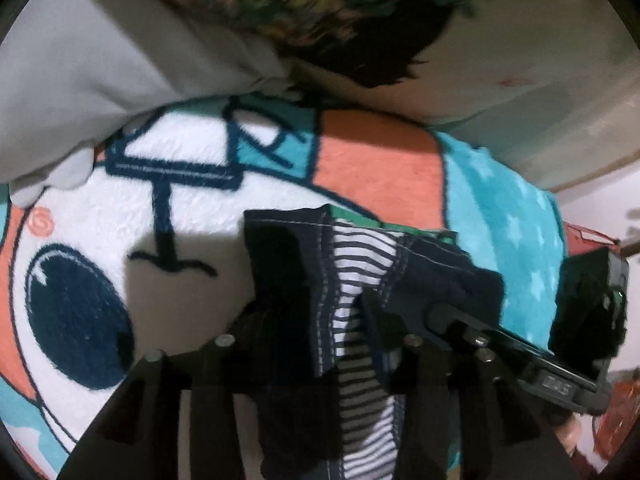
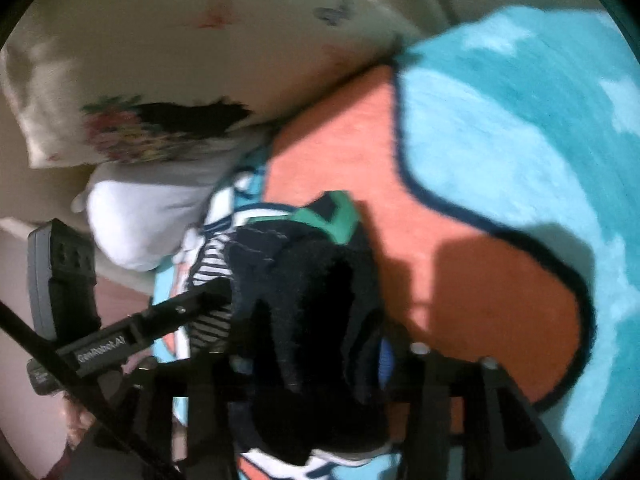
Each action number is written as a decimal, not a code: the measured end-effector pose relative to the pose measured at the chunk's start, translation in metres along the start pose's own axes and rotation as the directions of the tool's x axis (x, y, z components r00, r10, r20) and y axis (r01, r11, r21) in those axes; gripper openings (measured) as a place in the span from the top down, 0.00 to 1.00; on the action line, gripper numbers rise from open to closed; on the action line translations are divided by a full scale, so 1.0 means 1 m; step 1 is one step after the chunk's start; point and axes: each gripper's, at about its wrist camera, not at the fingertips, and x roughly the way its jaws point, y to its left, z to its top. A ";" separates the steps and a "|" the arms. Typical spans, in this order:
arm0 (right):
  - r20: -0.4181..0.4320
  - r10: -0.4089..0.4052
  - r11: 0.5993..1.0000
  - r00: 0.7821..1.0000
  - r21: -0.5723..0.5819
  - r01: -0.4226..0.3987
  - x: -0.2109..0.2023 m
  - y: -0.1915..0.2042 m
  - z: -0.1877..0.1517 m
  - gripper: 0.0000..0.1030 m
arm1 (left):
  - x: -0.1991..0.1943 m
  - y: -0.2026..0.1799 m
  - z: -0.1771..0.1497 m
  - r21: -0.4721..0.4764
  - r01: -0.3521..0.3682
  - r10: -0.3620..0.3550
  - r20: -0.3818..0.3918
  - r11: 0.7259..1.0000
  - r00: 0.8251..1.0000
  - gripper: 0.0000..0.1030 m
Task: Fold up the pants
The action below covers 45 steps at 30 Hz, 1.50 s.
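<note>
The pants (image 1: 288, 276) are small, dark navy, with a white-and-navy striped lining and a green patch. They hang bunched above a colourful cartoon blanket (image 1: 120, 200). My left gripper (image 1: 320, 320) is shut on the pants at the striped waist opening. My right gripper (image 2: 316, 320) is shut on the pants' dark fabric (image 2: 320, 280), which hides its fingertips. The right gripper's body (image 1: 520, 352) shows at the right in the left wrist view, touching the pants. The left gripper's body (image 2: 132, 332) shows at the left in the right wrist view.
The blanket (image 2: 500, 140) has white, orange and teal areas. A white pillow (image 1: 80, 92) and a cream floral pillow (image 1: 400, 20) lie at its far edge. They also show in the right wrist view, white pillow (image 2: 148, 220) and floral pillow (image 2: 160, 60).
</note>
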 end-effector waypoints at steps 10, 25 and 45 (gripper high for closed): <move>0.176 0.014 0.999 0.984 -0.048 -0.006 -0.067 0.012 -0.007 0.45 | -0.057 -0.005 -0.025 -0.020 -0.069 0.071 0.183 0.997 0.980 0.58; 0.037 -0.067 0.998 0.997 -0.009 0.067 -0.003 -0.004 0.009 0.48 | -0.014 -0.026 -0.073 0.027 -0.064 0.061 0.091 0.998 0.994 0.57; 0.112 -0.267 0.947 0.957 -0.155 0.282 -0.025 0.029 -0.061 0.48 | -0.065 0.003 -0.101 0.026 -0.121 0.116 0.152 0.992 0.982 0.48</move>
